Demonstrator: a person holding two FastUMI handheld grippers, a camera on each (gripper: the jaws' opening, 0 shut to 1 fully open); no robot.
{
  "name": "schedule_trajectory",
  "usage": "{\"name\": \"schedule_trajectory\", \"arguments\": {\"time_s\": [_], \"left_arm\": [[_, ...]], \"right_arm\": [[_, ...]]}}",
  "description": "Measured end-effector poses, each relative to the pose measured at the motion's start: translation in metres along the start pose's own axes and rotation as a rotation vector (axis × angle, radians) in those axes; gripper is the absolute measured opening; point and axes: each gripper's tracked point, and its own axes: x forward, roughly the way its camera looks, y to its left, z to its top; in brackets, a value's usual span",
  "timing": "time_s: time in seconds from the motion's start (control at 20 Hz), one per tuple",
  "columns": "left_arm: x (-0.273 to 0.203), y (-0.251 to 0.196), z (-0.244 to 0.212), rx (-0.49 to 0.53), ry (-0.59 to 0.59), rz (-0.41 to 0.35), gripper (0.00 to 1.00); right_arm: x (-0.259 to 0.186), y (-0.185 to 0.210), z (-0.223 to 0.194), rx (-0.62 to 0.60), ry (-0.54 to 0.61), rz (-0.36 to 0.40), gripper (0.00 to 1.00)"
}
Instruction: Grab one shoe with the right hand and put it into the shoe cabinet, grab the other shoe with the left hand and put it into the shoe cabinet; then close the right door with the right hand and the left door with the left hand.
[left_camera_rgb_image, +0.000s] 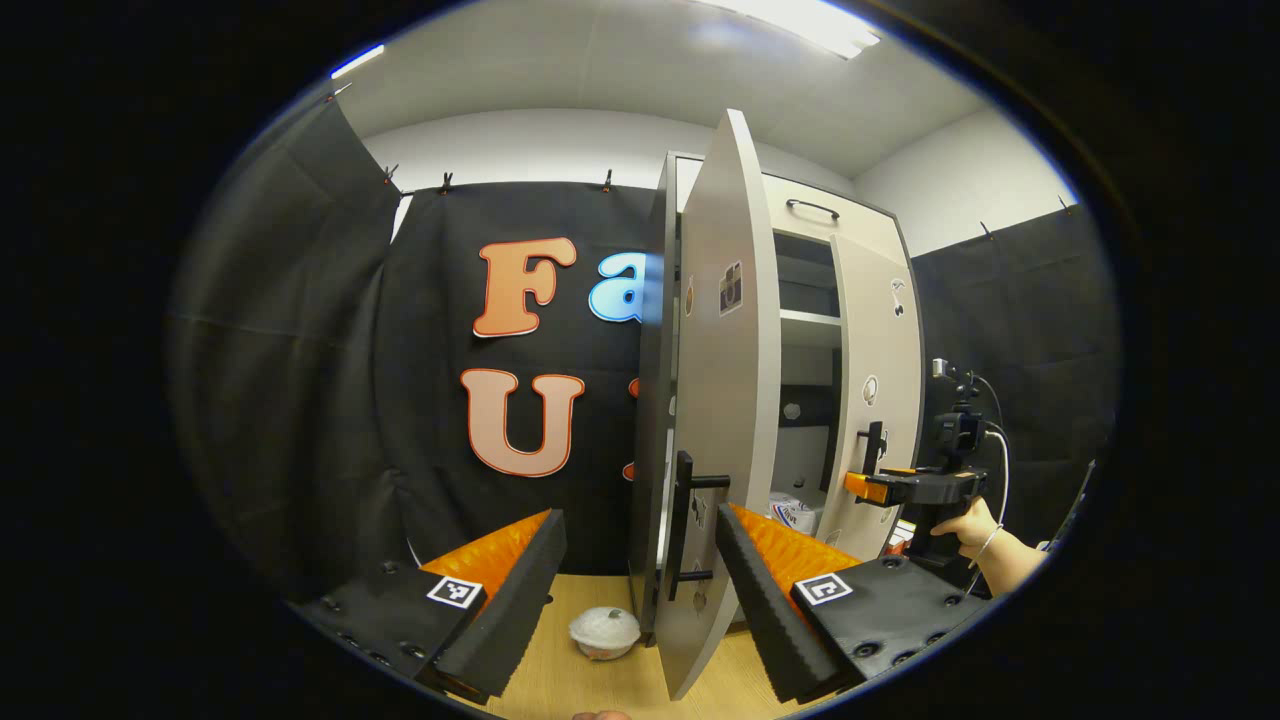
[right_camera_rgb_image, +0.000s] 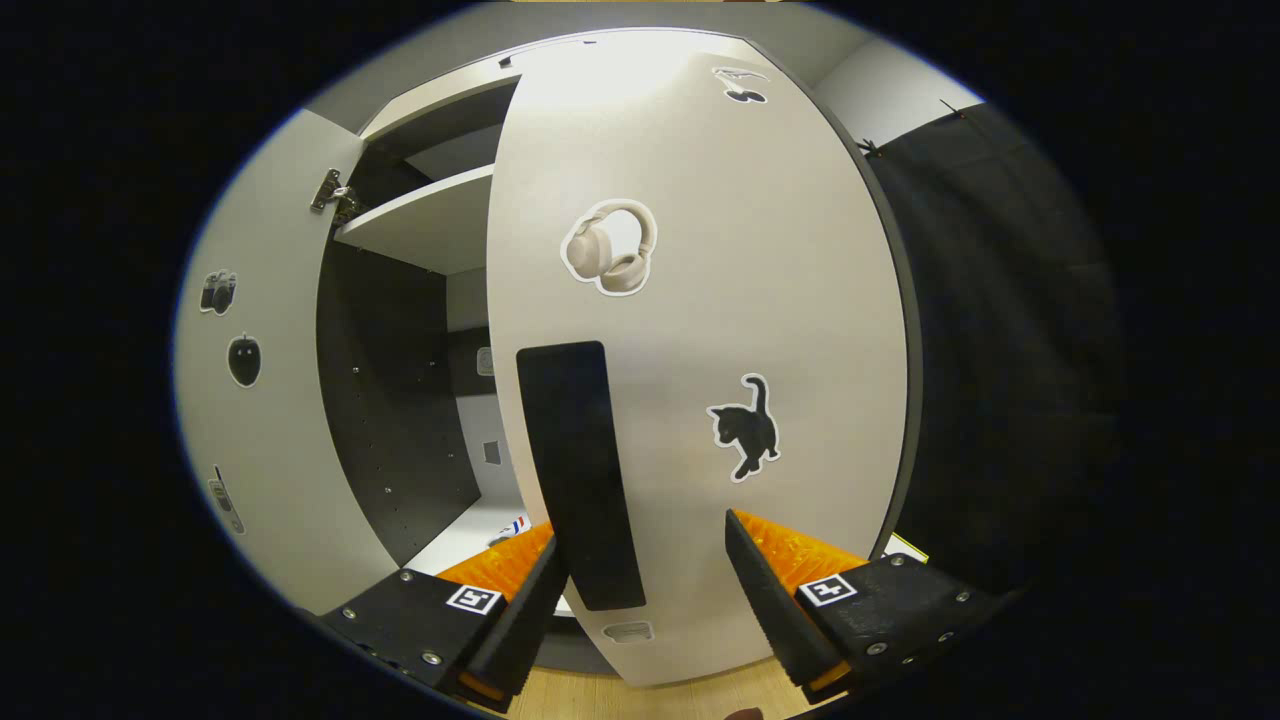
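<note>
Right gripper view: right gripper (right_camera_rgb_image: 640, 600) gapes around right door's handle (right_camera_rgb_image: 580, 475), ready to push it shut.
Left gripper (left_camera_rgb_image: 635, 590): apart, flanking left door's edge (left_camera_rgb_image: 715, 400).
Shoe (left_camera_rgb_image: 795, 513): already inside cabinet.

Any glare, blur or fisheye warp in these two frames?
Left gripper view: ceiling light blown out, left door bows from fisheye, focus fairly sharp. Right gripper view: top of right door washed out by glare, its edges curve strongly, handle close and a featureless dark slab, cabinet interior in shadow.
</note>
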Motion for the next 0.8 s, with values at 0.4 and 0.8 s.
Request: {"name": "schedule_trajectory", "arguments": {"time_s": [0.4,0.8], "left_arm": [[0.013,0.001,-0.005,-0.035,0.011,-0.039,0.98],[0.035,-0.003,-0.019,-0.029,0.036,-0.091,0.98]], "right_arm": [[0.016,0.003,0.001,-0.048,-0.006,-0.036,0.93],[-0.029,0.008,0.024,-0.054,-0.053,-0.034,0.93]]}}
